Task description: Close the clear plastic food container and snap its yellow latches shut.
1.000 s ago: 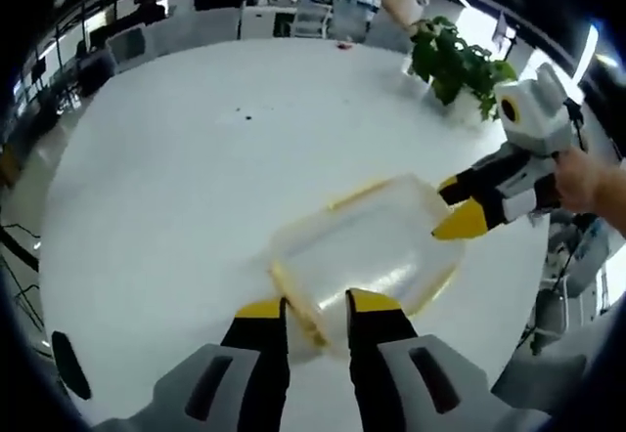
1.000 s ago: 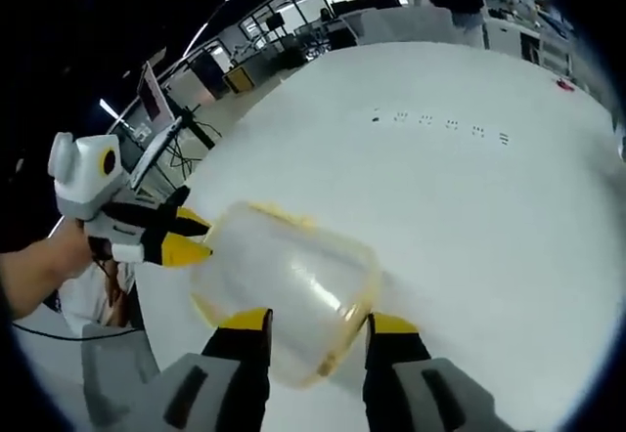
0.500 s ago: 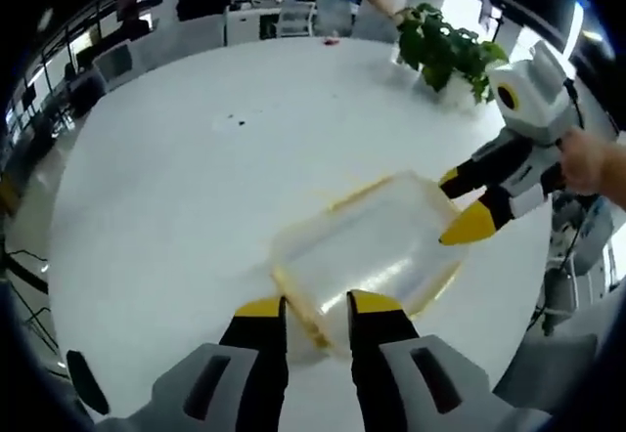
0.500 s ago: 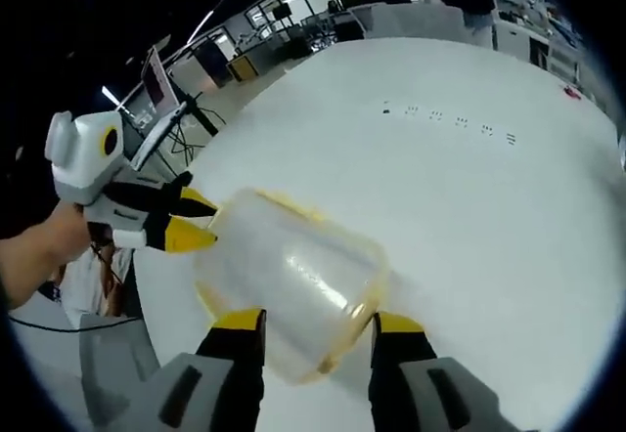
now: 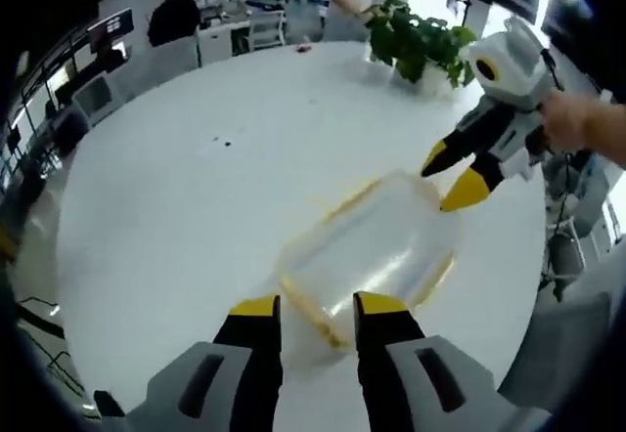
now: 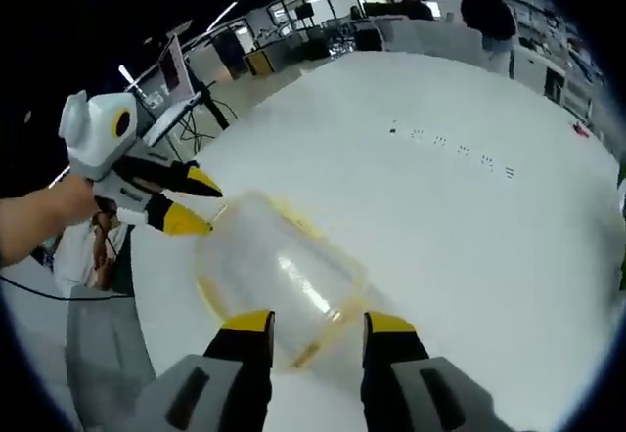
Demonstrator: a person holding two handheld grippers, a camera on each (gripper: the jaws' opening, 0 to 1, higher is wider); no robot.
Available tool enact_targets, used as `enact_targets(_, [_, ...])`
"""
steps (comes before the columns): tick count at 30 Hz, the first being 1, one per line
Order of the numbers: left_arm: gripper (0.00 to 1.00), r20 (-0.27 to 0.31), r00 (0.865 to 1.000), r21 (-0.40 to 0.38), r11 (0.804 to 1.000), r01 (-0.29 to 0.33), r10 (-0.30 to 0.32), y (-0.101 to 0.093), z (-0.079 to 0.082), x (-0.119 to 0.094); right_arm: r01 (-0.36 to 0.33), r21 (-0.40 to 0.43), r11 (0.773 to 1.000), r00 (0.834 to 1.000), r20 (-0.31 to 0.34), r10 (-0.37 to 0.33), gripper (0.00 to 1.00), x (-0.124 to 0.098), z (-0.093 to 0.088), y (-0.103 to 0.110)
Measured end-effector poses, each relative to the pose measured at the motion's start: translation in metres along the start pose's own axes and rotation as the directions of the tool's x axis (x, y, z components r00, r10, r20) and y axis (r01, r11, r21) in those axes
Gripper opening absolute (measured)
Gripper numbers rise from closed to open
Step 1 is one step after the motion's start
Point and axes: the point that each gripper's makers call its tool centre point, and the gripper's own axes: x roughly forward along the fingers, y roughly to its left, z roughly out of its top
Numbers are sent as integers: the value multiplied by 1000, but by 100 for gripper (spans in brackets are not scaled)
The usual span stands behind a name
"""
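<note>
The clear plastic container (image 5: 367,251) with yellow edging lies on the white table (image 5: 176,207), its lid on. One yellow latch (image 5: 311,317) shows at its near end, between the tips of my left gripper (image 5: 318,307), which stands open. My right gripper (image 5: 448,180) comes in from the right, open, its tips just above the container's far end. In the right gripper view the container (image 6: 274,276) lies ahead of my open right gripper (image 6: 319,323), and the left gripper (image 6: 199,205) hovers open by its far left end.
A potted plant (image 5: 421,46) stands at the table's far right edge. Small dark marks (image 6: 450,149) dot the tabletop. A person's hand (image 5: 577,124) holds the right gripper. Desks, chairs and people (image 6: 489,12) lie beyond the table.
Both grippers have drawn back a little. The right gripper's tips, which touched the container's far end, now sit above it. The container has not moved.
</note>
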Motion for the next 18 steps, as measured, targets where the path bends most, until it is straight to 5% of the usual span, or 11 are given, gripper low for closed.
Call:
enact_targets(6, [24,-11,1000,102,995,13,-12,5,11,-1,-25,-323,946,997,-80,-1,32,0,11,9])
enact_targets(8, [23,-22,1000,121,992,20,-18,6,14,-4,10,-450,893,998,-47,-35,30,1,20,6])
enact_targets(11, [24,-21,999,181,983,41,-38,4,19,-6,-43,-436,899,996,-88,5,37,6,15,14])
enact_targets(18, [24,-58,997,297,953,58,-43,3,20,-6,-69,-480,875,994,-112,17,34,10,15,17])
